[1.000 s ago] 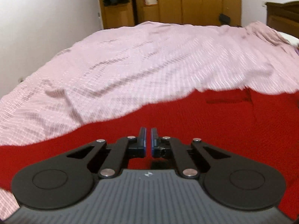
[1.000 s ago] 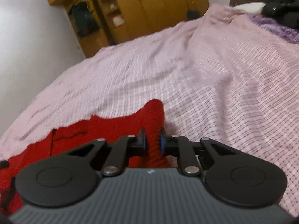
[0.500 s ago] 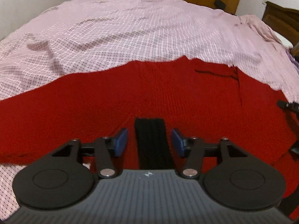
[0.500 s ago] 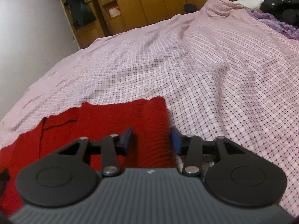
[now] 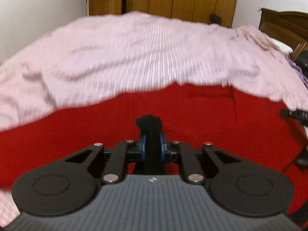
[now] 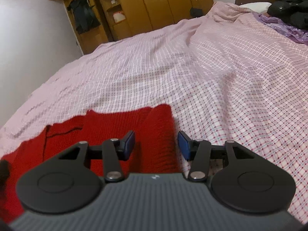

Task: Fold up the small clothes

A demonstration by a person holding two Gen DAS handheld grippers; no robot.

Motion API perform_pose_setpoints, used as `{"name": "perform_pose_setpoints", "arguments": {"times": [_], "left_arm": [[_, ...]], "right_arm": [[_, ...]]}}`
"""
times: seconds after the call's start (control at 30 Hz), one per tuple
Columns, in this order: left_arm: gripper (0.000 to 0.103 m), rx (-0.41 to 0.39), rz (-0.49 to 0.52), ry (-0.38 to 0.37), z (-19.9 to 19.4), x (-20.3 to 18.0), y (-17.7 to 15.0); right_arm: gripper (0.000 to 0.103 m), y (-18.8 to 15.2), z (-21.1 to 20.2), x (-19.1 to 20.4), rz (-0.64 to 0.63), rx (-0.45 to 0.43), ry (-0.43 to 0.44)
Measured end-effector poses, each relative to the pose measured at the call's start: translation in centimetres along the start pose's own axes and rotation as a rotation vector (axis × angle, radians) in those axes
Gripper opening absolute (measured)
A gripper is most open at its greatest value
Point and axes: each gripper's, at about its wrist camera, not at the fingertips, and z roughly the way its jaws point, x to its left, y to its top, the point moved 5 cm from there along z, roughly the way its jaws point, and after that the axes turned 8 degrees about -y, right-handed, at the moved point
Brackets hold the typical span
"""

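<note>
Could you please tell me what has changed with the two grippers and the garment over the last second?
The left gripper, shut and empty a second ago, opened around the black ribbed knit band and has now closed on it. The right gripper, earlier shut on the corner of the red knitted garment, has opened wide and let go. The garment stays spread on the pink checked bedsheet.

Indoor room light is soft and even, moderately bright, with no glare. Both views bulge with fisheye curvature, bending walls and furniture near the edges. The left wrist view is smeared by motion blur, streaking the pink checked bedsheet (image 5: 146,57). The right wrist view is sharper; faint shadows lie beside the red knit garment (image 6: 119,127).
</note>
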Motion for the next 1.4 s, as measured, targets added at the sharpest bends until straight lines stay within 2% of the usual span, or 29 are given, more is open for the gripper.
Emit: {"name": "perform_pose_setpoints", "arguments": {"times": [0.03, 0.07, 0.1, 0.17, 0.23, 0.33, 0.4, 0.43, 0.5, 0.63, 0.77, 0.97, 1.4], "left_arm": [[0.015, -0.014, 0.003, 0.002, 0.1, 0.0, 0.9], [0.015, -0.027, 0.006, 0.005, 0.2, 0.1, 1.9], [0.015, -0.039, 0.01, 0.011, 0.3, 0.1, 2.8], [0.015, -0.048, 0.015, 0.019, 1.1, 0.4, 4.2], [0.015, -0.021, 0.007, 0.014, 2.4, 0.6, 4.5], [0.016, 0.054, 0.013, 0.022, 5.0, 0.9, 3.3], [0.018, 0.103, 0.021, 0.045, 6.5, 1.1, 2.0], [0.025, 0.106, 0.021, 0.052, 6.9, 1.3, 1.6], [0.027, 0.088, 0.015, 0.054, 6.9, 1.7, 1.1], [0.04, 0.085, -0.004, 0.056, 6.0, 2.0, 1.4], [0.05, 0.065, 0.009, 0.104, 3.4, 2.4, 1.6], [0.052, 0.048, -0.017, 0.148, -1.3, 4.3, 0.6], [0.053, 0.031, -0.148, 0.217, -9.3, 7.8, -2.5]], "right_arm": [[0.051, 0.1, -0.1, 0.0, 0.003, -0.006, 0.006], [0.026, 0.2, -0.3, 0.1, 0.0, -0.024, 0.006], [0.016, 0.4, -0.5, 0.1, -0.004, -0.043, -0.003], [0.016, 0.5, -0.8, 0.1, -0.01, -0.074, -0.036], [0.015, 0.5, -0.5, 0.1, -0.03, -0.084, -0.088], [0.015, 0.0, 0.8, -0.2, -0.023, -0.029, -0.139], [0.017, -0.3, 1.4, -0.4, -0.022, 0.0, -0.145], [0.018, -0.3, 1.6, -0.5, -0.023, 0.008, -0.148], [0.02, -0.3, 1.7, -0.4, -0.04, 0.018, -0.156], [0.026, -0.1, 1.3, -0.3, -0.028, 0.031, -0.15], [0.055, 0.4, -0.7, -0.4, 0.03, 0.038, -0.093], [0.055, 0.7, -5.6, 0.1, 0.014, 0.013, -0.046], [0.055, -1.2, -14.8, 3.1, -0.027, 0.04, 0.071]]}}
